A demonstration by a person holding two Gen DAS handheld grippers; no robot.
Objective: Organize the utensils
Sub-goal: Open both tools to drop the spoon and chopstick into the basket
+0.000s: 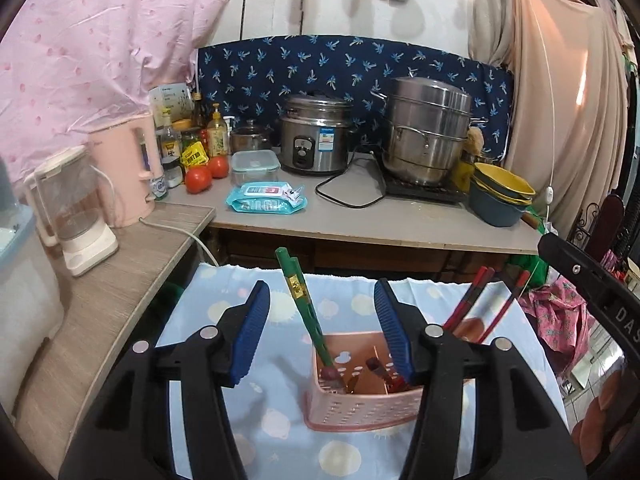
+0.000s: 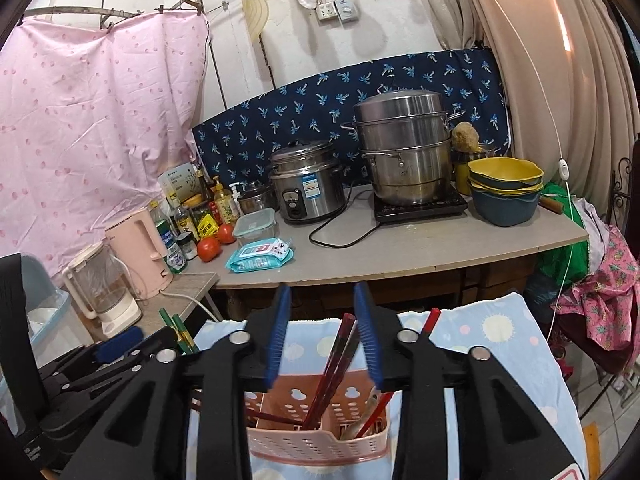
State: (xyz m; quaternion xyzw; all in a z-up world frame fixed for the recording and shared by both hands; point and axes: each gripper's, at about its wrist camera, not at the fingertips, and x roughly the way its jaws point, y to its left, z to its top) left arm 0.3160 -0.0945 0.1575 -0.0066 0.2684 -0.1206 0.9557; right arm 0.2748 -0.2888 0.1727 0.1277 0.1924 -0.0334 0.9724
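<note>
The left gripper (image 1: pixel 322 312) hangs released, its blue pads wide apart, above the pink caddy (image 1: pixel 360 404). Nothing sits between the pads; the green chopsticks (image 1: pixel 302 300) stand in the gap, leaning left out of the caddy's left compartment, touching neither pad. The right pad overlaps the caddy's right part in this view.

The right gripper (image 2: pixel 322 332) is also released, pads apart over the same caddy (image 2: pixel 316 436). A pair of red chopsticks (image 2: pixel 334 364) rises between the pads from a middle compartment; whether the pair touches the right pad I cannot tell. Another red chopstick (image 2: pixel 400 368) leans right, passing behind the gripper's right finger.

The caddy stands on a blue dotted cloth (image 1: pixel 272 424), which has bare room to the left and in front of the caddy. The cloth's far edge lies just short of the bench (image 1: pixel 360 220), and a dark gap shows below the bench's lip. On the bench, near its front edge, lie a wipes pack (image 1: pixel 266 198) and two tomatoes (image 1: pixel 206 174); further back stand a rice cooker (image 1: pixel 314 140) and a steamer pot (image 1: pixel 426 132). Stacked bowls (image 1: pixel 502 194) sit at the bench's right end.
</note>
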